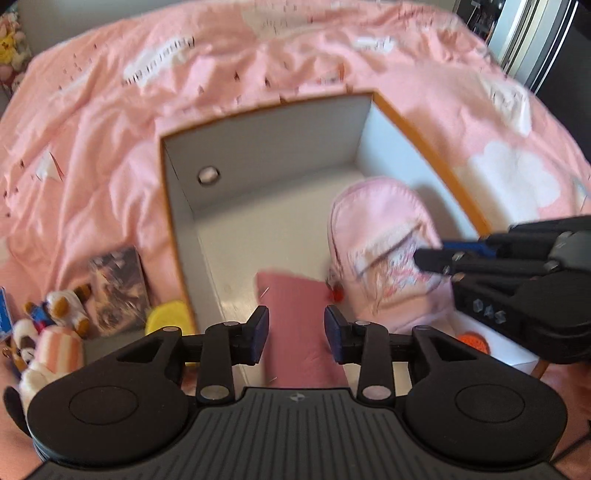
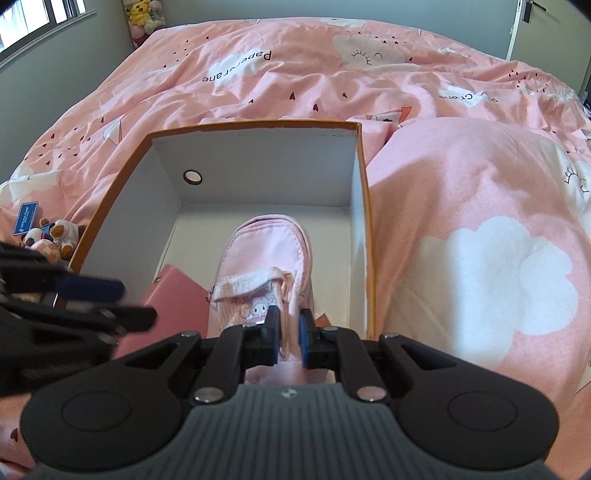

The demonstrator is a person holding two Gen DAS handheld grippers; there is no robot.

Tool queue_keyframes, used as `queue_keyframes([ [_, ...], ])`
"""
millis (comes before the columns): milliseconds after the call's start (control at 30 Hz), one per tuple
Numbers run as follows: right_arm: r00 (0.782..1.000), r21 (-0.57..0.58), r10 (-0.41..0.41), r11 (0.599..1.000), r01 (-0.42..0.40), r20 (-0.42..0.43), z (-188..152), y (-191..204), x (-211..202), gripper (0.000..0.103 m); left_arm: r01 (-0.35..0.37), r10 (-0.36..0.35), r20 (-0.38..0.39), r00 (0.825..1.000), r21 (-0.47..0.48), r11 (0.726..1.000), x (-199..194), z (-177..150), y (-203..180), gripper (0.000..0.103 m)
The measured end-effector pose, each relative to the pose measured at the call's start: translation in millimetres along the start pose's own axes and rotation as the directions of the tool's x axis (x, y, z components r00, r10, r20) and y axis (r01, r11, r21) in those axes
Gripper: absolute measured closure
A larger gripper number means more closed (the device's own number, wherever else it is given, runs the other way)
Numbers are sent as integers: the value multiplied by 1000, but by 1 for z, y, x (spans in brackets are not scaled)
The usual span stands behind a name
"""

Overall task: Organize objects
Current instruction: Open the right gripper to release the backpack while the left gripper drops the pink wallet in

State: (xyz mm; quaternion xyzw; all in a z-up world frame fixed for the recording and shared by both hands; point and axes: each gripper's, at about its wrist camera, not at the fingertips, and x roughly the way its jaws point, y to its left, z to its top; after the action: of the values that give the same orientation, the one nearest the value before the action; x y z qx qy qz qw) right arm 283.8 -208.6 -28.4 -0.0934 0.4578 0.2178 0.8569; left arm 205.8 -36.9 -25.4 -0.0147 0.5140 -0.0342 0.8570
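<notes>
Holding: our right hand-held gripper [image 2: 289,338] is pinching the pink pouch [image 2: 267,266].
Left hand-held gripper [image 1: 296,334]: we are hovering, jaws spread, over the pink book [image 1: 295,314].
Box [image 2: 258,162]: sitting on the bed [image 2: 461,221], containing both.

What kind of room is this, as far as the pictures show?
Most likely a bedroom, perhaps a child's: a bed under a pink quilt with clouds and hearts, plush toys in the corner by the wall, and a window beside it.

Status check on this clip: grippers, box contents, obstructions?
Left gripper open above pink book in box. Right gripper shut on pink pouch. Nothing in the way.
</notes>
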Motion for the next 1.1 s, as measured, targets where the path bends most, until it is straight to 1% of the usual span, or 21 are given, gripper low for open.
queue_keyframes([
  [67, 1000, -21, -17, 1000, 16, -2, 0, 5, 4, 92, 30, -28, 52, 998, -34, 999, -12, 4, 11, 62],
  [100, 1000, -30, -28, 999, 28, -3, 0, 7, 6, 92, 33, -28, 73, 997, -59, 998, -15, 7, 13, 62],
  [200, 998, -65, -65, 996, 66, 8, 1, 14, 11, 92, 13, 4, 122, 993, -140, 990, -22, 12, 37, 62],
  [267, 999, -64, -47, 997, 46, -7, 3, 17, 15, 92, 7, 20, 144, 989, -190, 982, -26, 9, 50, 62],
  [300, 999, -60, -34, 998, 32, -25, 4, 18, 19, 92, 8, 24, 149, 988, -212, 977, -27, 7, 57, 62],
  [367, 998, -77, -31, 997, 28, -47, 2, 23, 26, 92, 13, 26, 153, 988, -246, 969, -29, 5, 69, 62],
  [433, 998, -111, -37, 993, 32, -46, 0, 29, 30, 92, 15, 26, 151, 988, -267, 964, -30, 0, 78, 62],
  [533, 999, -152, -1, 988, -6, -46, -1, 38, 30, 93, 17, 25, 142, 989, -289, 957, -27, -4, 87, 62],
  [633, 999, -196, -5, 981, -5, -51, 0, 44, 30, 93, 32, 10, 137, 990, -297, 954, -24, -7, 91, 62],
  [733, 998, -156, -1, 988, -10, -67, 5, 38, 29, 93, 52, -12, 137, 990, -292, 955, -22, -9, 90, 62],
  [833, 999, -102, 14, 995, -19, -47, 10, 33, 15, 93, 63, -24, 138, 990, -288, 956, -22, -12, 91, 62],
  [867, 999, -85, 33, 996, -37, -37, 11, 33, 9, 93, 65, -26, 138, 990, -288, 955, -21, -13, 91, 62],
  [933, 994, -30, 100, 994, -101, -38, 12, 33, 0, 93, 68, -29, 135, 990, -294, 953, -20, -15, 94, 62],
  [1000, 983, 19, 171, 985, -170, -65, 11, 36, -3, 93, 73, -36, 128, 991, -299, 951, -18, -17, 95, 62],
  [1100, 964, 93, 241, 969, -231, -117, 7, 41, 8, 93, 81, -47, 120, 992, -301, 950, -16, -21, 96, 62],
])
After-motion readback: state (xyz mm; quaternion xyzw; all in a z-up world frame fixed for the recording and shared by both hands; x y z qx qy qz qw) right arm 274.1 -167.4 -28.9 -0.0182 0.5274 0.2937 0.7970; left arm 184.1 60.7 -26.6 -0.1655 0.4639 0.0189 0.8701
